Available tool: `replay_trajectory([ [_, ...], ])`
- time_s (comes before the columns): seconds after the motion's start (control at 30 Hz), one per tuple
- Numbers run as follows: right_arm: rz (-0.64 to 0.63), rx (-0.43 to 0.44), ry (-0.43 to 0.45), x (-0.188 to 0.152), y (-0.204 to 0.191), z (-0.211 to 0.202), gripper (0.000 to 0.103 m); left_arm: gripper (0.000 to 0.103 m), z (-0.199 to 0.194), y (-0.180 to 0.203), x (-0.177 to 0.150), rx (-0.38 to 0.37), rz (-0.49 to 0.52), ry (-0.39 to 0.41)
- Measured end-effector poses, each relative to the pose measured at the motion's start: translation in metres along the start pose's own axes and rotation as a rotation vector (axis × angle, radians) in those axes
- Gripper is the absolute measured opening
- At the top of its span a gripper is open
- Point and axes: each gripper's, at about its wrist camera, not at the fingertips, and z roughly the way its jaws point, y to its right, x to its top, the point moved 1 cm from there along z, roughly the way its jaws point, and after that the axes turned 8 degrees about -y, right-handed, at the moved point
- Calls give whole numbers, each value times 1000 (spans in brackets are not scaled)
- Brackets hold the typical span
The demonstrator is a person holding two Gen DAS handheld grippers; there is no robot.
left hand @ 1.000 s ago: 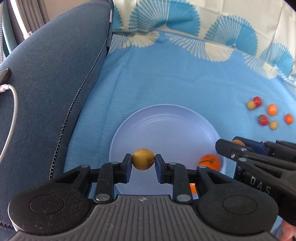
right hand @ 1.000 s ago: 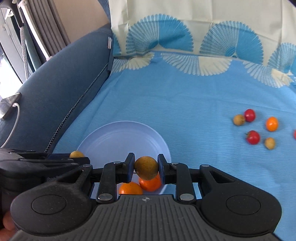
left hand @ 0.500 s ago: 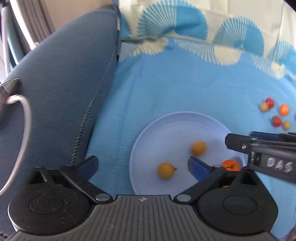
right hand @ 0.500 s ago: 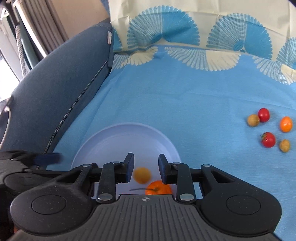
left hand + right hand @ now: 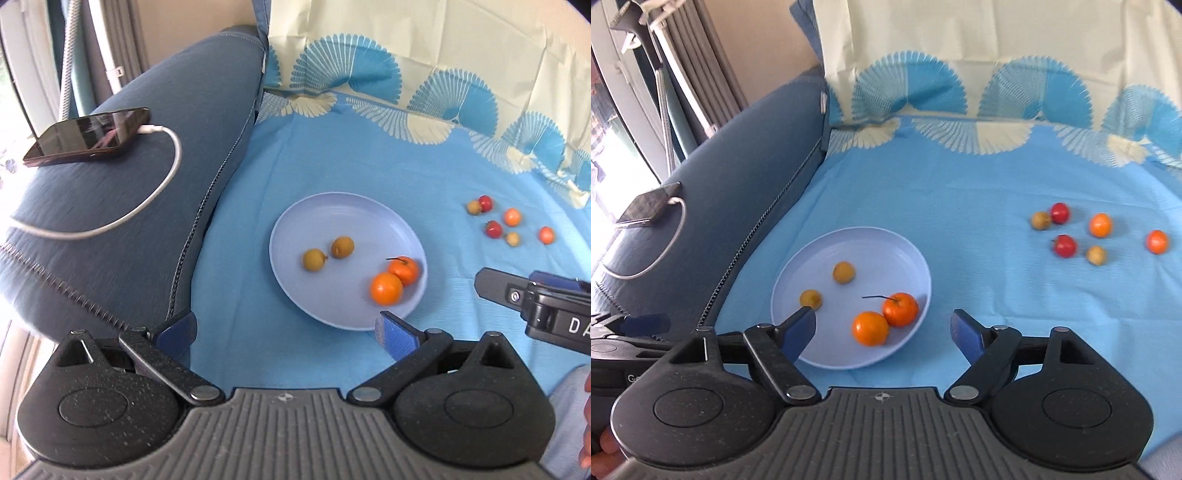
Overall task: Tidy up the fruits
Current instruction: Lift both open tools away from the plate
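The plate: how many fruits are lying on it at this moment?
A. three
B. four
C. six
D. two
B: the plate holds two brownish-yellow fruits and two orange fruits, four in all; the other fruits lie on the blue cloth.

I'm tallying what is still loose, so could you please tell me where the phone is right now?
The phone lies on the dark blue cushion at the left of both views, its white cable plugged in, well left of the plate.
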Motion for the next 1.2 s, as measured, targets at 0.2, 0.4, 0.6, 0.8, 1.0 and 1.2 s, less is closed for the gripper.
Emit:
replay_trajectory([
  [0.2,8,-27,60,-30,-4,-45,92,103,-40,2,-19,-5,9,75],
  [0.4,-34,-29,117,-51,-11,-72,97,103,-65,9,-30,-2,18,128],
  [0.6,-26,-35,170,-61,-8,-94,100,103,-87,17,-39,-6,38,174],
  [0.8,2,-34,204,-69,-3,-108,100,103,-101,24,-48,-5,62,206],
  [1.0,8,-27,223,-73,-1,-115,100,103,-107,27,-52,-1,62,211],
  [1.2,11,-26,235,-75,0,-119,100,103,-109,28,-52,3,71,216],
])
